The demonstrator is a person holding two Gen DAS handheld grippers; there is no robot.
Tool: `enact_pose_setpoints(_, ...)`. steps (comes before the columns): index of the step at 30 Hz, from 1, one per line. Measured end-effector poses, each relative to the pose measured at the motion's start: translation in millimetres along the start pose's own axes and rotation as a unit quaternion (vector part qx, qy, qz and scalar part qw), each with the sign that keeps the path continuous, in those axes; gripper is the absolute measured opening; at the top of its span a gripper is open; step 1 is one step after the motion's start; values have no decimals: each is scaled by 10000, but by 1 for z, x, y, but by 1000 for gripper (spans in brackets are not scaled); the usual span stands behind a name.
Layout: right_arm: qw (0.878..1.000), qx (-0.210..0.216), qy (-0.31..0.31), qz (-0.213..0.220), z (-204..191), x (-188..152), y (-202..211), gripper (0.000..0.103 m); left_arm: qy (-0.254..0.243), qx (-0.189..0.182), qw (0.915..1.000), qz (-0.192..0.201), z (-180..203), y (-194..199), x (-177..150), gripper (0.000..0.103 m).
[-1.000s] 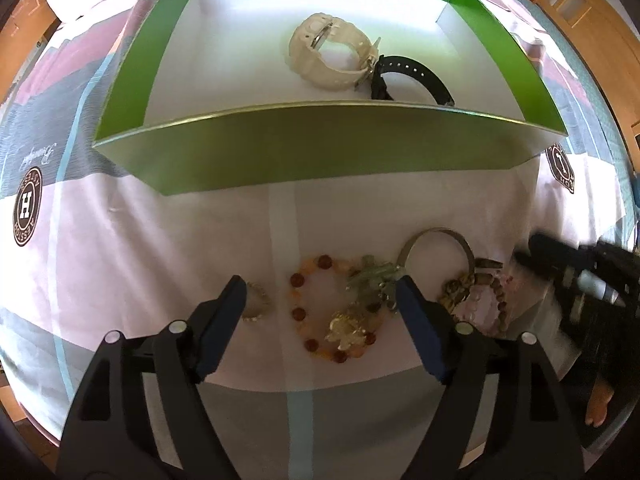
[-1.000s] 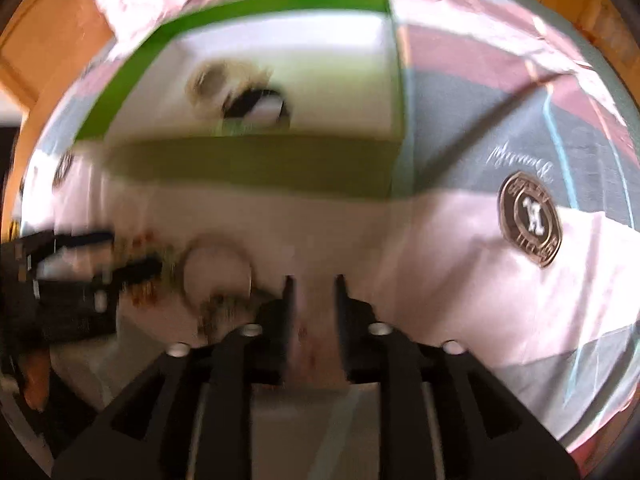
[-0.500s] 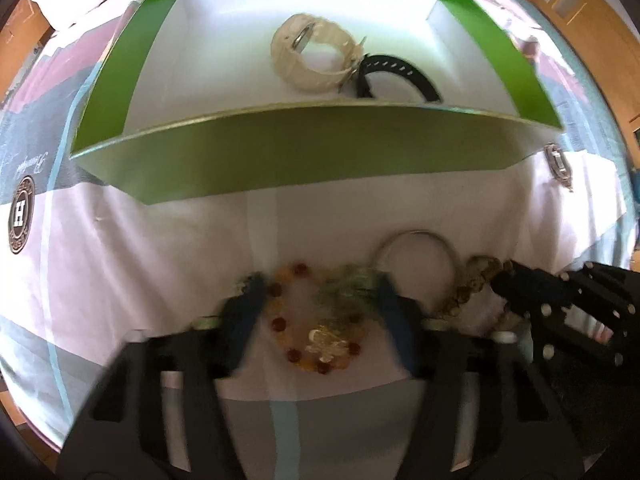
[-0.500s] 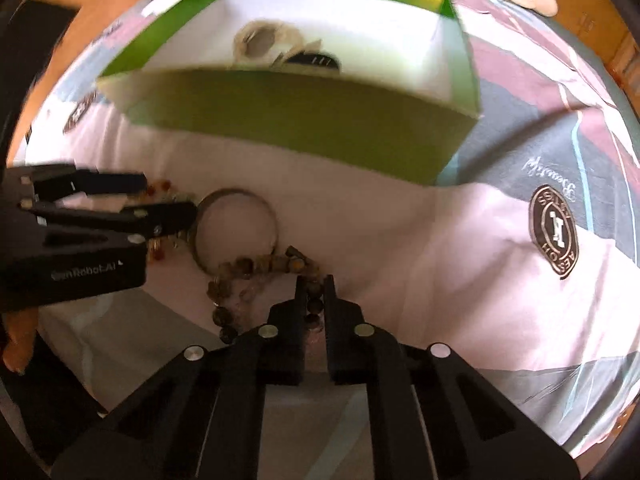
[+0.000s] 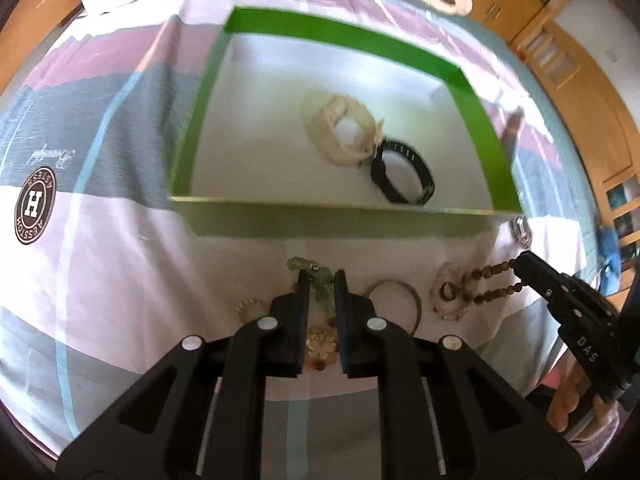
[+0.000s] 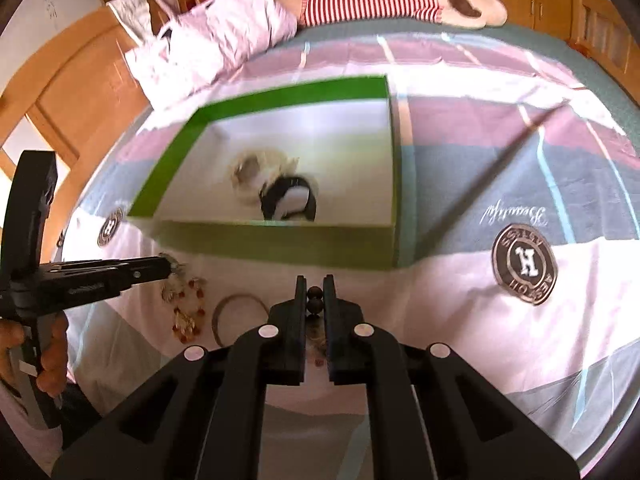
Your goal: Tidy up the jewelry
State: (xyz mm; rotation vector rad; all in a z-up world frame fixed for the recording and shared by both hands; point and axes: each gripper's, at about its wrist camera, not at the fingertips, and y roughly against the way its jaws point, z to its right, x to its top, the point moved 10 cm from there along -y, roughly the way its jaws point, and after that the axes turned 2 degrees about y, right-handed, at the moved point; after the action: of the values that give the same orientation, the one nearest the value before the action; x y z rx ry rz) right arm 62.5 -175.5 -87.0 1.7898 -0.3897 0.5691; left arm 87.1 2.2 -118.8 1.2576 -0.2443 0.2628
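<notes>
In the left wrist view, the left claw (image 5: 319,280), whose jaws have just been closing, is clamped on a pale green stone bracelet (image 5: 316,276) above the striped bed cover (image 5: 120,280). Beyond it the green-walled cardboard box (image 5: 320,222) holds a cream watch (image 5: 344,132) touching a black watch (image 5: 402,178). A thin metal bangle (image 5: 400,292) lies near right on the cover. In the right wrist view, the right claw (image 6: 315,292) is pinched shut on a dark wooden bead bracelet (image 6: 315,300); an amber bead bracelet (image 6: 188,308) hangs at the left, below the left claw's tips.
</notes>
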Motion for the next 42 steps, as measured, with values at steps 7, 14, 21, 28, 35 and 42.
enact_pose_setpoints(7, 10000, -8, 52, 64, -10, 7, -5, 8, 38, -54, 10000, 59, -10, 13, 2, 12)
enact_pose_setpoints(14, 9983, -562, -68, -155, 11, 1, -18, 8, -4, 332, 9994, 11, -20, 3, -2, 12)
enact_pose_setpoints(21, 9947, -862, -511, -247, 42, -1, -20, 24, 16, 591, 9982, 92, -29, 3, 1, 35)
enact_pose_setpoints(28, 9877, -1238, -471, -831, 54, -24, -43, 34, 116, 824, 9965, -37, -41, -8, 0, 46)
enact_pose_setpoints(35, 9826, -1465, -323, -1096, 58, -39, -61, 34, 119, 941, 9955, -89, -45, -15, 0, 61)
enact_pose_setpoints(42, 9815, -1526, -293, -1118, 59, -40, -66, 34, 149, 1070, 9940, -180, -50, -32, -1, 56)
